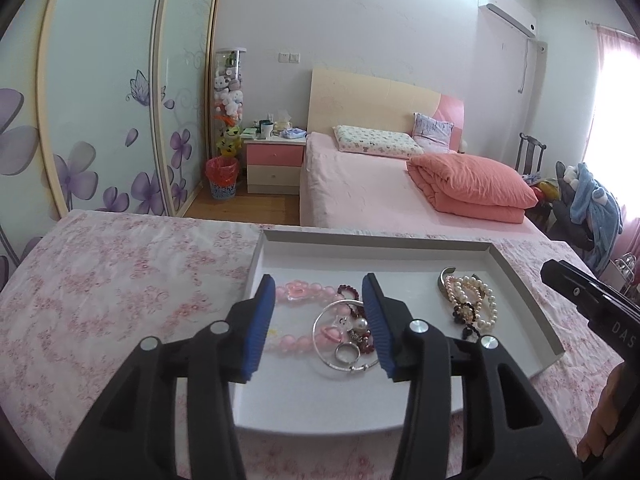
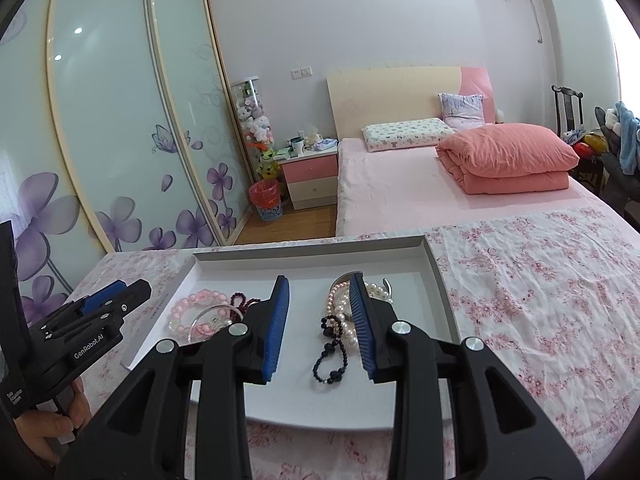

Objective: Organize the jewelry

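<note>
We hold both grippers wide open and empty above the white tray [image 1: 532, 280], which sits on the pink floral cloth [image 1: 120, 280]. Under our left gripper [image 1: 320, 312] lie the pink bead bracelet [image 1: 304, 293], a silver bangle [image 1: 322, 354], a small ring [image 1: 344, 354] and dark red beads, all tangled together. Under our right gripper [image 2: 320, 320] sit the pearl bracelet [image 2: 340, 300] and a black bead strand [image 2: 330, 354].

These pieces look light, limp and slippery (beads will likely roll off the pads), so we judge it best to pinch a strand across its cord. The bangle is stiff; take its rim. The tangle and the tray wall crowd any approach.
</note>
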The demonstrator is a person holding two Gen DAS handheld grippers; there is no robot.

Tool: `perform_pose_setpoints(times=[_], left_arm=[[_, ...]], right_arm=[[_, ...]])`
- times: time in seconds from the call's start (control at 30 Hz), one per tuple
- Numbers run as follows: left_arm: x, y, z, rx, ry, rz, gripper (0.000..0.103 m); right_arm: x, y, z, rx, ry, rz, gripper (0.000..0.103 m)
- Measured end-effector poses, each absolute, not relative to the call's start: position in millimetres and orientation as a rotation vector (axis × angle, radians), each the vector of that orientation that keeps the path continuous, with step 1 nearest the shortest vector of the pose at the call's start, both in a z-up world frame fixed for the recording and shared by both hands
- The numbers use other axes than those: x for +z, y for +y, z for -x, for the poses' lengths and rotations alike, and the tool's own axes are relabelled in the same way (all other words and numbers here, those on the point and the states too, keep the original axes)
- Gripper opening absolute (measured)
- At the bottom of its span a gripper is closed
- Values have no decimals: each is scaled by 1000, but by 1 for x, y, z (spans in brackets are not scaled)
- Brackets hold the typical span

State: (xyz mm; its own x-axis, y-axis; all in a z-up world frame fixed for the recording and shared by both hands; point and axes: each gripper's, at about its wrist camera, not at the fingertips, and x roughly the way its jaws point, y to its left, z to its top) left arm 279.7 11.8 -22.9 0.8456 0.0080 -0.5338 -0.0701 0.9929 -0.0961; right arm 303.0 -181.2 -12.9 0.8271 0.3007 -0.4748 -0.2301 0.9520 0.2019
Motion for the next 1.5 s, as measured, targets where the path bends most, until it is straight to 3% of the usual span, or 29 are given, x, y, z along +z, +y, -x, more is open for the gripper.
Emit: perform_pose_setpoints(times=[0.13, 0.37, 0.43, 0.53, 0.8, 1.5], left_arm=[[-17, 14, -266, 34, 549, 105, 57], [-9, 24, -230, 46, 506, 98, 82], [-6, 27, -213, 41, 483, 92, 90], [-1, 27, -187, 46, 439, 67, 99], [9, 31, -130, 68, 343, 36, 99], [-2, 18, -71, 55, 318, 63, 99]], right_arm=[[-9, -177, -289, 285, 510, -128, 50], [-1, -179, -257, 268, 455, -114, 97], [2, -181, -243, 262, 427, -106, 101], [4, -183, -225, 265, 405, -93, 101], [10, -190, -186, 287, 371, -108, 101], [-1, -200, -120, 251, 311, -84, 101]])
